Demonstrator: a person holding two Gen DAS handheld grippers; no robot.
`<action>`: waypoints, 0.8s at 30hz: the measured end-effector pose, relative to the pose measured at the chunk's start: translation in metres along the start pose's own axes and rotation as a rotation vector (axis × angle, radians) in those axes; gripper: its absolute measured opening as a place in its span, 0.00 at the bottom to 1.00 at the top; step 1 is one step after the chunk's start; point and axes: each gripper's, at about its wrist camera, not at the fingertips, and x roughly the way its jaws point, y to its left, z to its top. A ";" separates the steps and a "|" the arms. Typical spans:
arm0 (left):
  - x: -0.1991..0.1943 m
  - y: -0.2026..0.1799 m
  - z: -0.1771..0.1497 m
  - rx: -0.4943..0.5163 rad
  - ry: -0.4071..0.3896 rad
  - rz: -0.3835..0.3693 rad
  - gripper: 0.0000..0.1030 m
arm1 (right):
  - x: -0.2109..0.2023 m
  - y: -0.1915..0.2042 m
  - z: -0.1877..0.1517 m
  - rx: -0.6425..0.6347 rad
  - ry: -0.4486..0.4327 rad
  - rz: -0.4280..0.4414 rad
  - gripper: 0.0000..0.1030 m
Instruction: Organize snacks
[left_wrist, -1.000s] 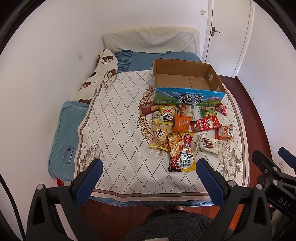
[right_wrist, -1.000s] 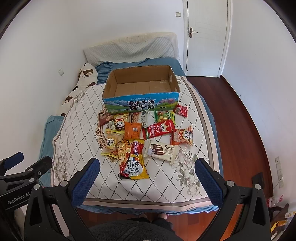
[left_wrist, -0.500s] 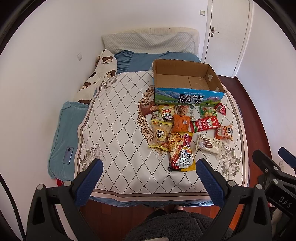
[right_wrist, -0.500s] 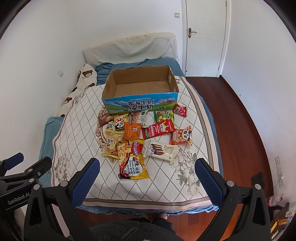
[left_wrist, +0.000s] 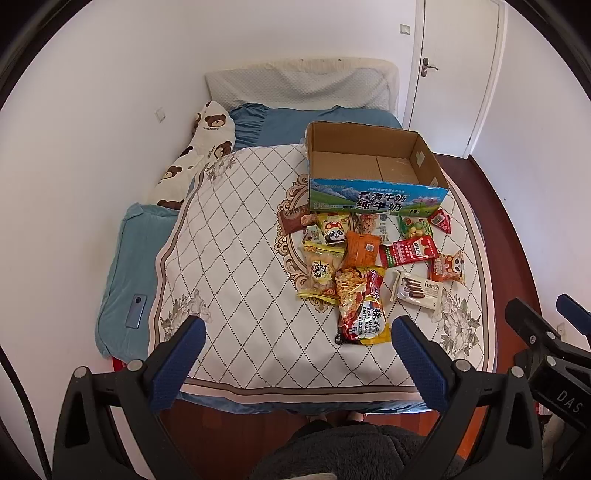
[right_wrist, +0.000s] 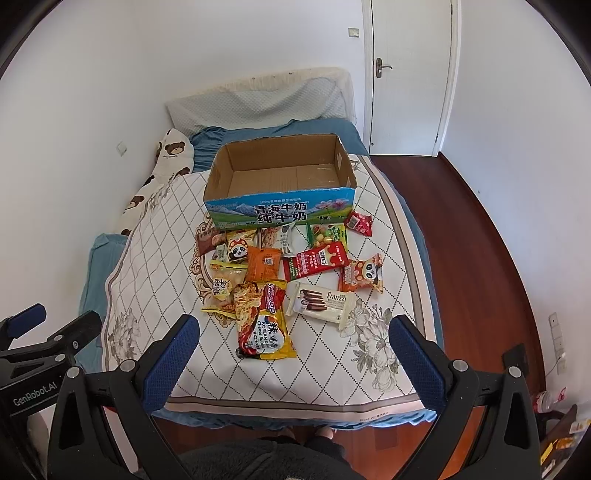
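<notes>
White walls and a shut door (right_wrist: 410, 74) are closing a small bedroom, and a bed (right_wrist: 402, 236) with a diamond-pattern quilt (left_wrist: 229, 266) is serving as the work surface, with dark wood floor (right_wrist: 476, 240) on the right side. Snacks (right_wrist: 288, 273) are lying in a loose heap on the quilt, and an empty box (right_wrist: 280, 184) is standing just behind them, its open top facing up and its long side running across the bed. Both tools are hanging over the foot of the bed, well apart from the heap; the left tool (left_wrist: 295, 354) and the right tool (right_wrist: 291, 350) are both spread wide and are grasping nothing. The nearest item is the noodle pack (right_wrist: 264, 319), and its long axis is pointing almost straight toward the person. It is lying ahead of both tools, slightly to the right in the left view and slightly to the left in the right view, so I judge that neither hand is clearly nearer. The wafer pack (right_wrist: 321, 304) is lying crosswise beside it, more on the side of the right tool. Probably the first move is reaching forward and down.
</notes>
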 end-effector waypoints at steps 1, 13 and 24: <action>0.000 0.000 0.000 -0.001 0.000 -0.001 1.00 | 0.000 0.000 0.000 -0.001 0.000 0.000 1.00; 0.011 -0.003 0.004 -0.004 0.023 -0.001 1.00 | 0.003 -0.003 0.001 0.014 0.000 0.010 1.00; 0.162 -0.035 0.015 0.022 0.294 -0.041 1.00 | 0.104 -0.067 0.007 0.119 0.120 -0.025 1.00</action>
